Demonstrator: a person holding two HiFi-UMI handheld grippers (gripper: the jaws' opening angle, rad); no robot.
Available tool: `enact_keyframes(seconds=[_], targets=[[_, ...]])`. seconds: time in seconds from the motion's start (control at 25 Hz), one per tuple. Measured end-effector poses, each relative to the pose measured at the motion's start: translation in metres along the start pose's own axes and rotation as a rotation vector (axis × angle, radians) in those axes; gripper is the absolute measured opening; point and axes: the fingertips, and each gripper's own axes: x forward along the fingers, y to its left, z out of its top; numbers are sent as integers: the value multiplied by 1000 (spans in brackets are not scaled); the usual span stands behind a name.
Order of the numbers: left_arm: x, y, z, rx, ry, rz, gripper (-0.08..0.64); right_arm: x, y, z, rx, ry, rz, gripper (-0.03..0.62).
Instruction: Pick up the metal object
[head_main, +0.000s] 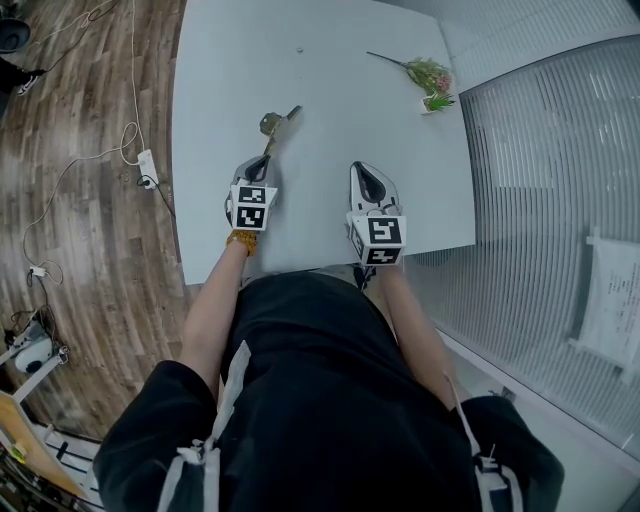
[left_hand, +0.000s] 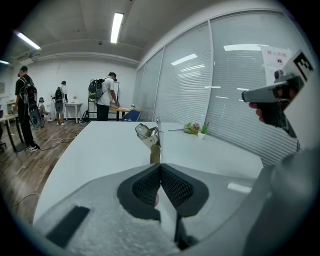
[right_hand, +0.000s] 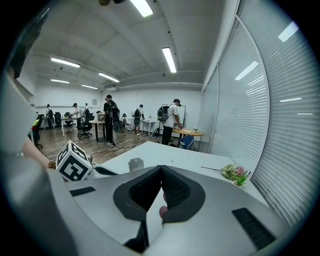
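The metal object (head_main: 274, 124), a brass-coloured piece with a bracket-like head and a thin stem, sticks forward out of my left gripper (head_main: 262, 162), above the white table (head_main: 330, 80). In the left gripper view the pads are closed on its stem, and its head (left_hand: 148, 135) rises just past the left gripper (left_hand: 160, 165). My right gripper (head_main: 372, 184) is held to the right of it, near the table's front edge. Its pads meet with nothing between them in the right gripper view (right_hand: 161, 168), where the metal object (right_hand: 135, 164) shows to the left.
A small sprig of artificial flowers (head_main: 428, 78) lies at the table's far right corner. A glass wall with blinds (head_main: 560, 200) runs along the right. A power strip (head_main: 147, 167) and cables lie on the wooden floor at left. People stand at desks far across the room.
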Motion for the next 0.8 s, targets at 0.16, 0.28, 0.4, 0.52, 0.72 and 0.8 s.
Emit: enact_keyframes(seconds=[0.16,0.28,0.4,0.52,0.72,0.8], targets=[[-5,-16,11,6,-29,-20,11,-7,-10,-2,-3,6,-13,0],[-12,-24,18,17,-55,-28,11,-11,-12,-4,-6,3,-21,0],[-15,-32,28,25,-83,-37,11,-15,-15,-4,8,-1,-32,0],[-21,-41,38,44,-109,-46,11,-19,-20,2,40,-14,-42,0],[-27,-47,69,68,-166,-53,11,-17,-30,21,27,-50,-53,0],[-33,-50,80,72,-195,-53,11,-21,-30,26,29,-61,-57,0]])
